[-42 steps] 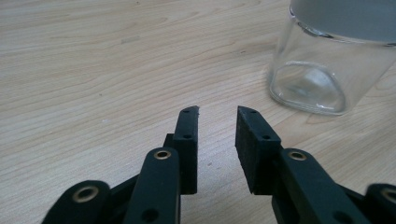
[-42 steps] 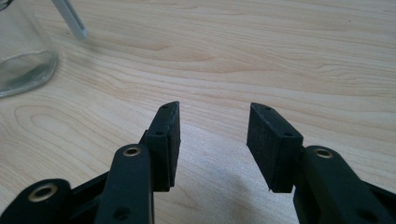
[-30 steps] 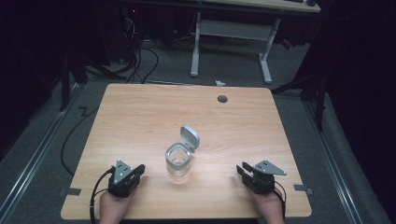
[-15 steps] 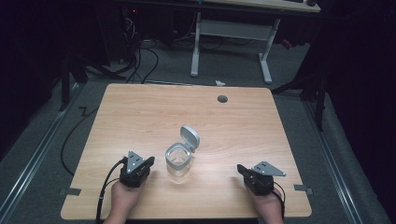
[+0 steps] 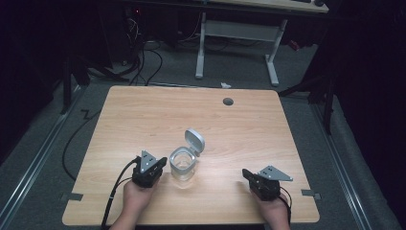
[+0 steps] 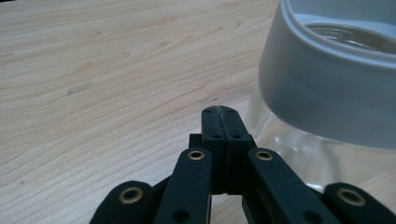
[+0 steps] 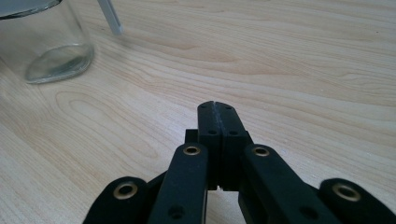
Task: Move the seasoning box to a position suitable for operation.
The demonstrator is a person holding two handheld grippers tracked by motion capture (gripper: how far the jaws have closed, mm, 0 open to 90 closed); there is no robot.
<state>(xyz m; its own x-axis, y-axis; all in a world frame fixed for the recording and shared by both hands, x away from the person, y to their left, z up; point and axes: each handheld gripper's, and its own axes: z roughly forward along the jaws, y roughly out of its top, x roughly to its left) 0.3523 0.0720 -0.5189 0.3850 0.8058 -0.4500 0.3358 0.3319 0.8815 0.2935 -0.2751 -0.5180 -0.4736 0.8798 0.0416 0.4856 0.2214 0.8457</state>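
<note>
**Glass jar on a pale wood table, both grippers closed**

A light wood-grain table (image 5: 143, 115) stands on grey carpet in a dark room. Near its front middle sits a clear glass jar (image 5: 182, 164) with a grey rounded collar and a hinged lid (image 5: 195, 141) flipped up behind it. The left gripper (image 5: 160, 164), jaws pressed together, lies just beside the jar's left side. The right gripper (image 5: 245, 173), jaws also pressed together, rests well apart on the right, pointing toward the jar.
</note>
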